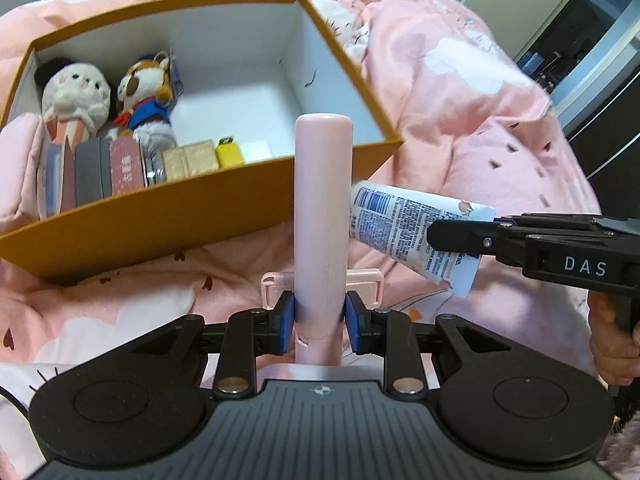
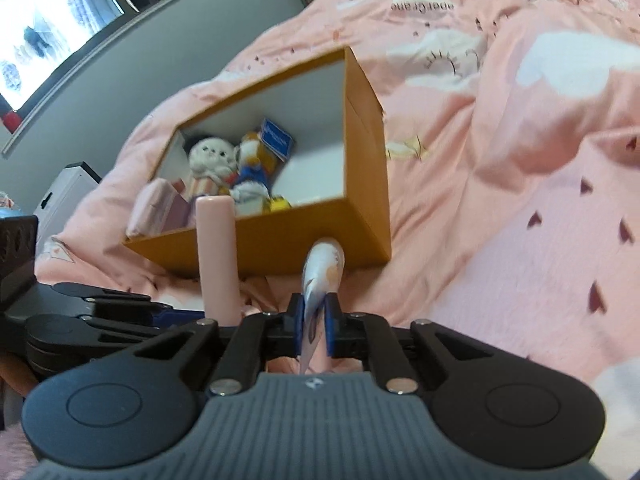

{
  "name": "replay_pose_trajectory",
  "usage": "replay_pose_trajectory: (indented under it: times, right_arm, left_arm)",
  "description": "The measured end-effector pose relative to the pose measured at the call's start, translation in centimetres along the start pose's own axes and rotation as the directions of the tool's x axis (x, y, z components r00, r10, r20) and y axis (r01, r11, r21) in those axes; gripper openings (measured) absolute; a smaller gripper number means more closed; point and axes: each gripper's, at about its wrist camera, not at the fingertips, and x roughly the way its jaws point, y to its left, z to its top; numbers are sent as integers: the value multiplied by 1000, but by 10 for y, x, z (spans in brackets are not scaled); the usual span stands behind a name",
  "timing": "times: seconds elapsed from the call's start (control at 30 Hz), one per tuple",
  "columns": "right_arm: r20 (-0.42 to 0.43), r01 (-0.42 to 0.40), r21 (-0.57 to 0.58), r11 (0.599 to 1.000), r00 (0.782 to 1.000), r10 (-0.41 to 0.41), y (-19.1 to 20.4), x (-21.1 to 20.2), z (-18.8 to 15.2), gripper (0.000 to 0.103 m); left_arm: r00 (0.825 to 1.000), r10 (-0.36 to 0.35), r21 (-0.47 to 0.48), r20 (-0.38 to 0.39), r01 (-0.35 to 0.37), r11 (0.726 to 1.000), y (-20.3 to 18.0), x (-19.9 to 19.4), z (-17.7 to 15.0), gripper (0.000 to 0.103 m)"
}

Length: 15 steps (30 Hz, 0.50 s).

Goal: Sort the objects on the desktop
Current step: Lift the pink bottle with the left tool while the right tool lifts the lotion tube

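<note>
Left wrist view: left claw [image 1: 320,316] clamps a pink cylinder [image 1: 323,216]; right claw [image 2: 314,322] pinches a white tube [image 2: 320,276] near the orange box [image 1: 200,204].

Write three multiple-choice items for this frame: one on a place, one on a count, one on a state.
1. Where does the orange box sit?
A. on the pink quilt
B. on a wooden desk
C. on a shelf

2. How many plush toys lie in the box?
A. none
B. two
C. five

3. What does the right claw grip?
A. nothing
B. a yellow drive
C. a printed tube

Answers:
1 A, the pink quilt spreads all round the box.
2 B, a white plush and a brown-and-white plush lie side by side.
3 C, its blue pads pinch the printed tube, while the left claw holds the pink cylinder.
</note>
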Motion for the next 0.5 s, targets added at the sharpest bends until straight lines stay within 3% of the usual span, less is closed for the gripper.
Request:
replay_pose_trajectory:
  times: [0.33, 0.5]
  right_arm:
    - [38, -36, -82, 996, 999, 39, 10, -42, 20, 10]
    - [122, -33, -88, 996, 992, 44, 9, -71, 39, 10]
  left_arm:
    - [993, -71, -15, 91, 73, 997, -6, -39, 16, 30]
    - [977, -138, -21, 163, 144, 989, -6, -67, 33, 30]
